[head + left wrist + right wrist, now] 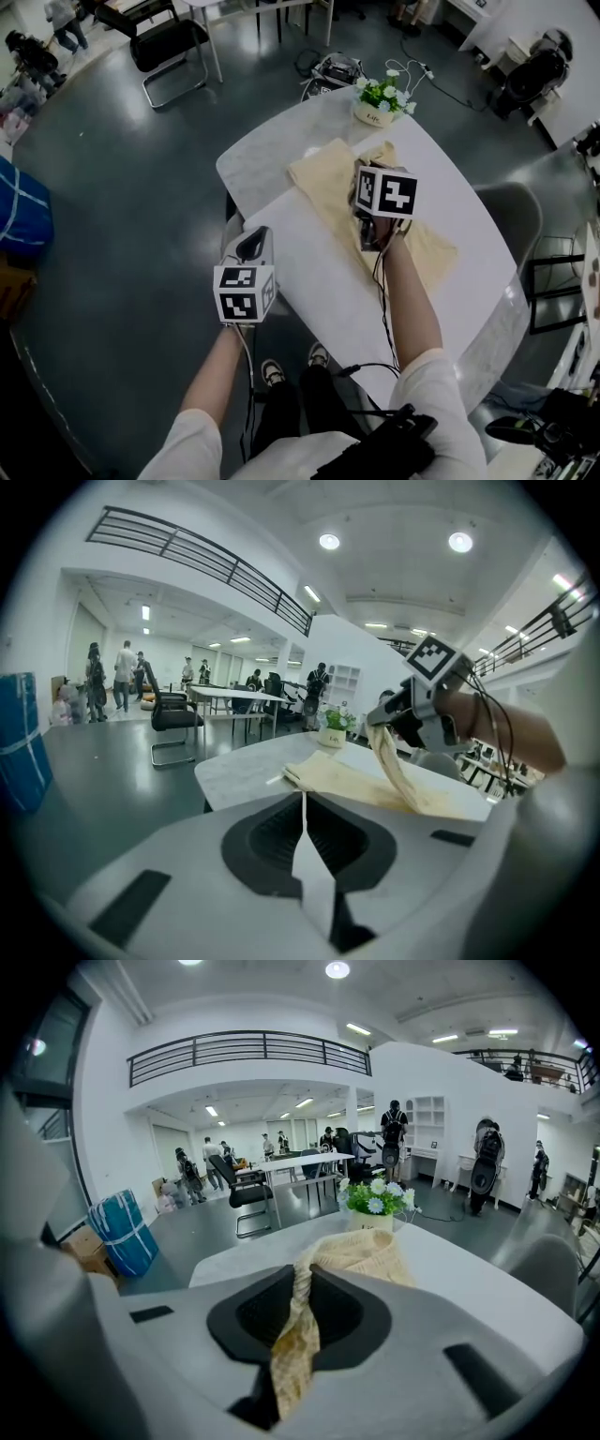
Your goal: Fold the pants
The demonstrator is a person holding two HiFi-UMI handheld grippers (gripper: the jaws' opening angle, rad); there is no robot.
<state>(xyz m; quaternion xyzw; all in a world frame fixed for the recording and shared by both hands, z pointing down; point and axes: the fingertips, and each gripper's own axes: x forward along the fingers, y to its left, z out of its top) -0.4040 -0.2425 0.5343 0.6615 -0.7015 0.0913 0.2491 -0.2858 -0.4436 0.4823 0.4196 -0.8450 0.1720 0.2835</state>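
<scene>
pale yellow pants [330, 192], lying flat, one end raised

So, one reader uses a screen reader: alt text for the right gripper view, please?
The right gripper has its jaws shut on a bunched fold of yellow pants that trail onto a white table. A flower pot stands at its far end, an open office behind.

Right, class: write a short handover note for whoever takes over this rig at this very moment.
Left tool: shut, empty, by the left edge of the white oval table.
Right tool: shut on a lifted part of the pale yellow fabric pants.
Pants: the rest lies spread on the table.
Done: grip taken; no fold finished.
Left to do: probably carry that part over, lay the fold, smooth it.
</scene>
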